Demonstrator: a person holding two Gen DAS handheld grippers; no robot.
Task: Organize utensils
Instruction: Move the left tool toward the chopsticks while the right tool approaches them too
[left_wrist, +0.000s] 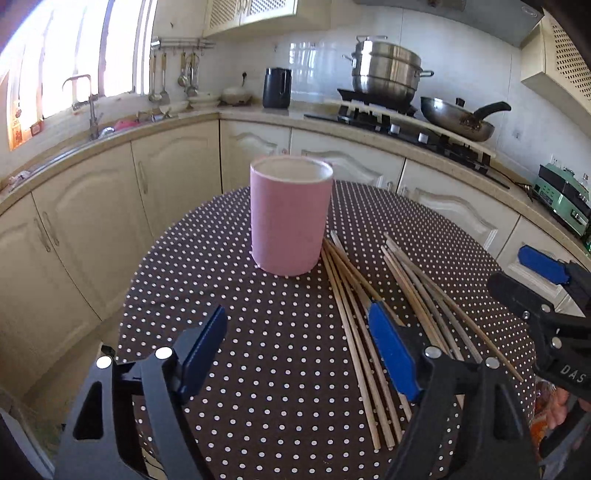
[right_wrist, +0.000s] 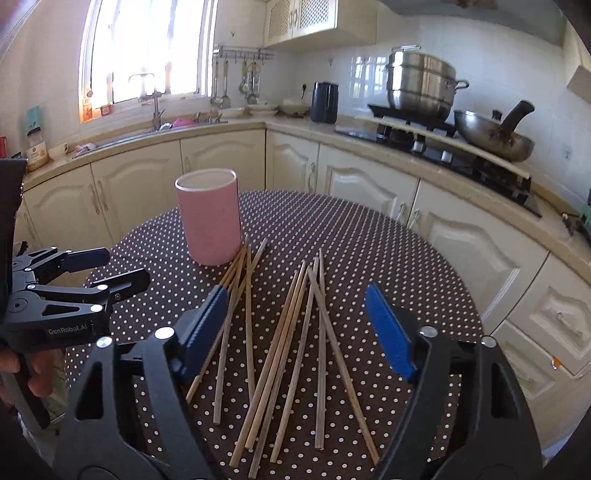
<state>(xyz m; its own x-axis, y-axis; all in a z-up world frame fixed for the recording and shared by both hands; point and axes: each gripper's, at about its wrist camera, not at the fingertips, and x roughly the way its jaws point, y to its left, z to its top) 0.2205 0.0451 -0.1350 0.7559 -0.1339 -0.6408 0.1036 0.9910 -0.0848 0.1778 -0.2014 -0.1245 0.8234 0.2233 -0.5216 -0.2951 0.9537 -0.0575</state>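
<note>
I have both grippers hovering over the counter (left_wrist: 258, 332), nothing picked up yet. My left gripper (left_wrist: 297, 354) is spread wide and empty, facing the pink cup (left_wrist: 290, 221), which stands upright toward the far side. My right gripper (right_wrist: 295, 332) is spread too, holding nothing, poised above the chopsticks (right_wrist: 288, 350). They lie loose in two rough bunches, the nearer-left bunch with its tips just beside the cup's base. I judge this the start of the first pick. Next I'd lower the right gripper over one bunch, close across the sticks near their middle, then lift and tip them into the cup.
</note>
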